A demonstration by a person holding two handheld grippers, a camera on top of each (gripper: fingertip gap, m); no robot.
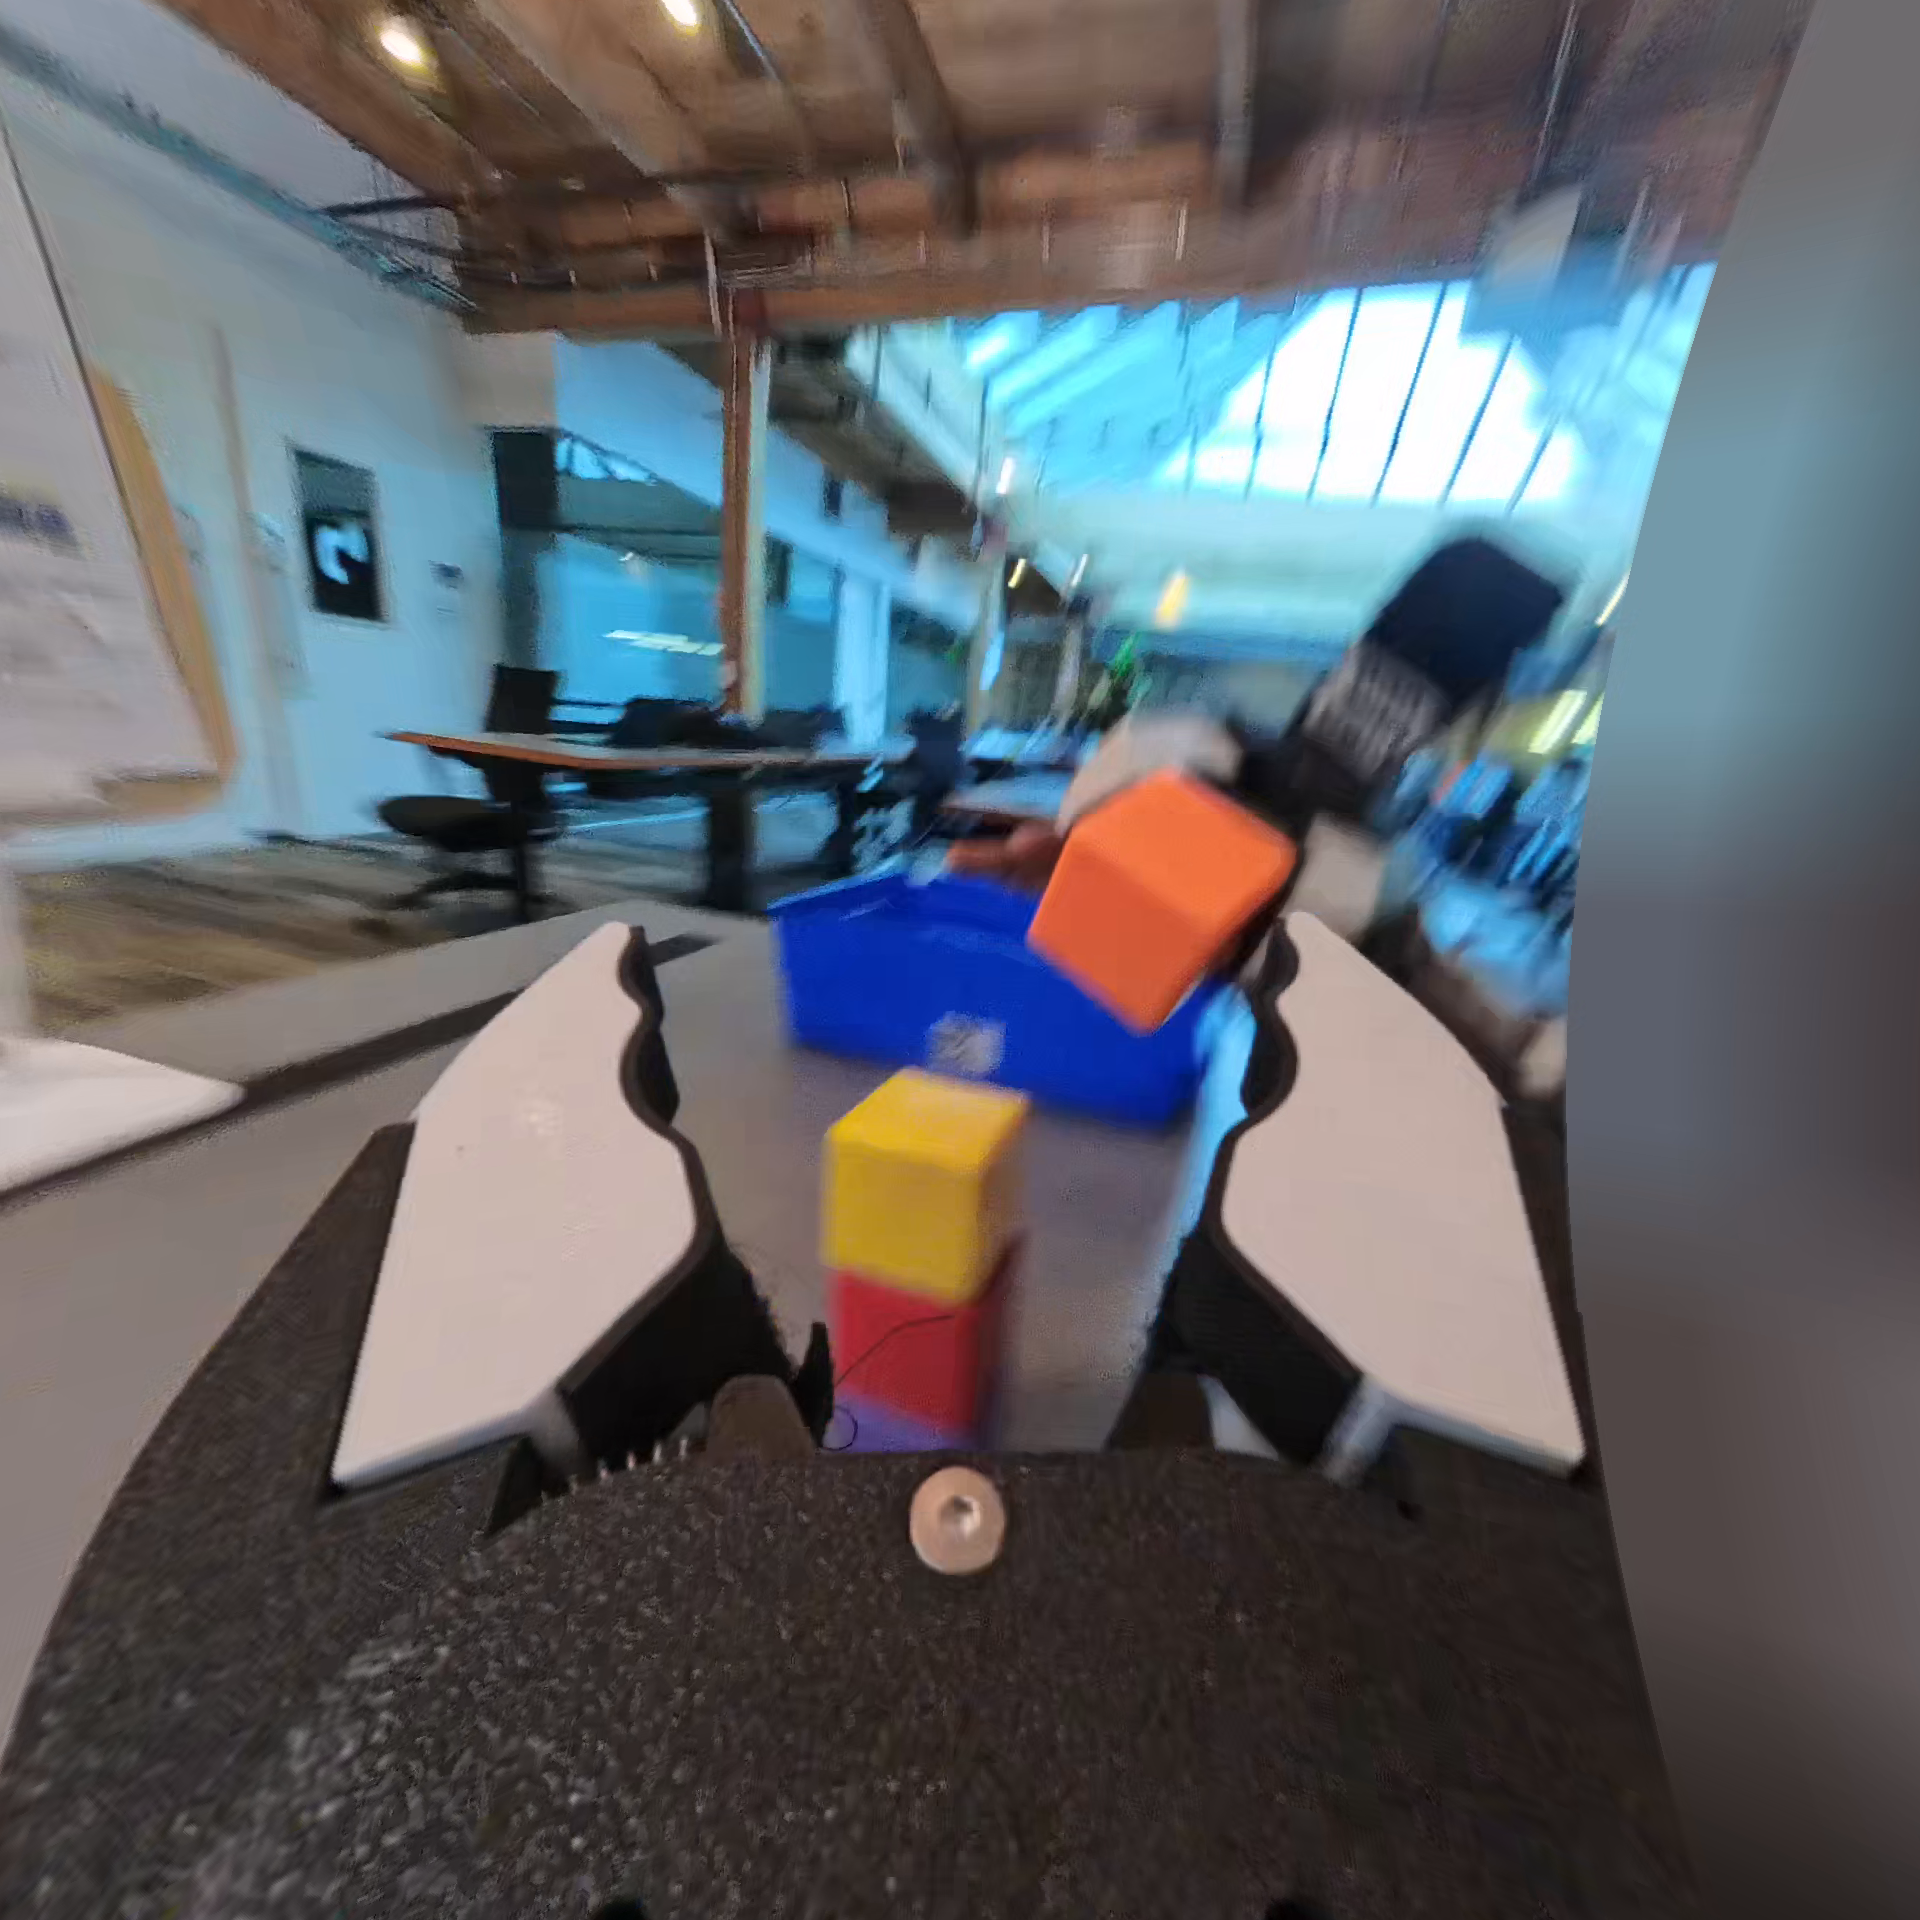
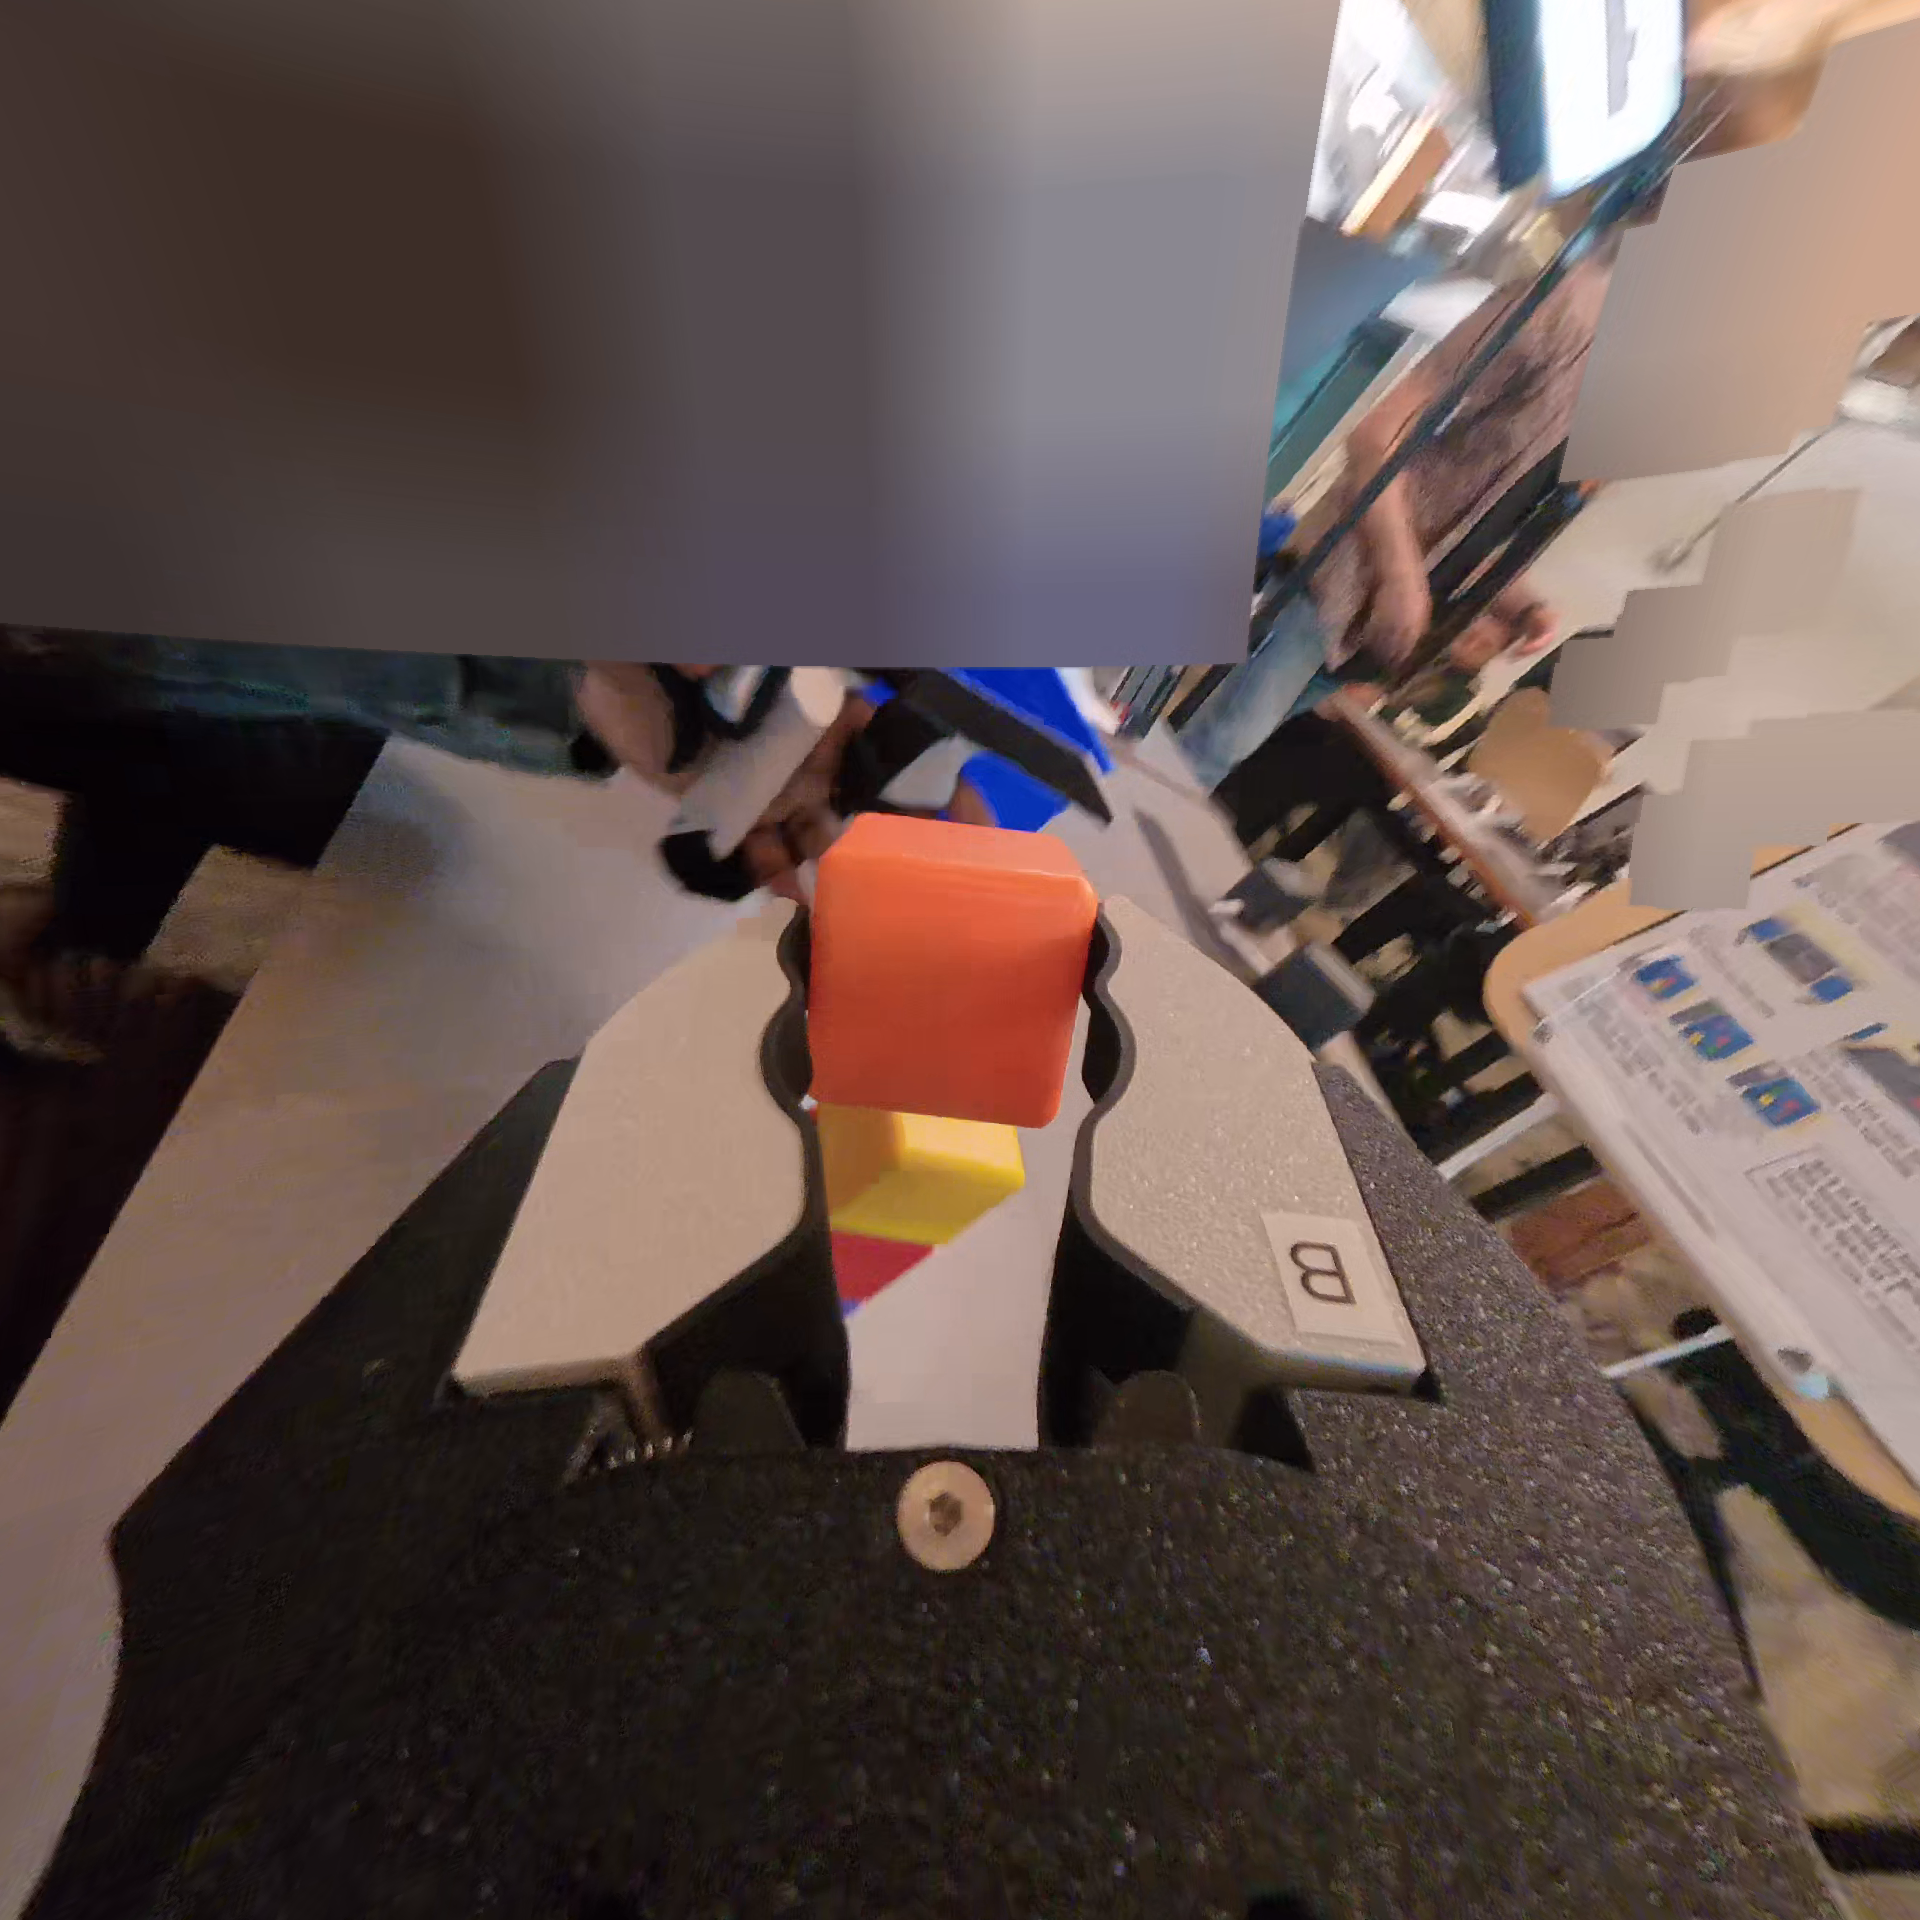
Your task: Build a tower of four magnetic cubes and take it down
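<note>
My right gripper (image 2: pixel 945 997) is shut on an orange cube (image 2: pixel 940 971), both pads against its sides, and holds it in the air above the stack. The stack has a yellow cube (image 2: pixel 925 1179) on a red cube (image 2: pixel 878 1262), with a purple-blue cube (image 2: pixel 850 1307) under them. In the left wrist view the stack stands between my fingers: yellow cube (image 1: pixel 920 1179), red cube (image 1: pixel 914 1351), a purple-blue cube (image 1: pixel 894 1429) at the bottom. My left gripper (image 1: pixel 956 987) is wide open and touches nothing. The orange cube (image 1: pixel 1158 894) hangs tilted up to the right, in the right gripper (image 1: pixel 1382 707).
A blue bin (image 1: pixel 966 987) stands on the grey table (image 1: pixel 187 1299) behind the stack; it also shows in the right wrist view (image 2: pixel 1029 727). The left gripper and a hand (image 2: pixel 748 790) are beyond the orange cube. A board with printed sheets (image 2: pixel 1756 1132) lies at the right.
</note>
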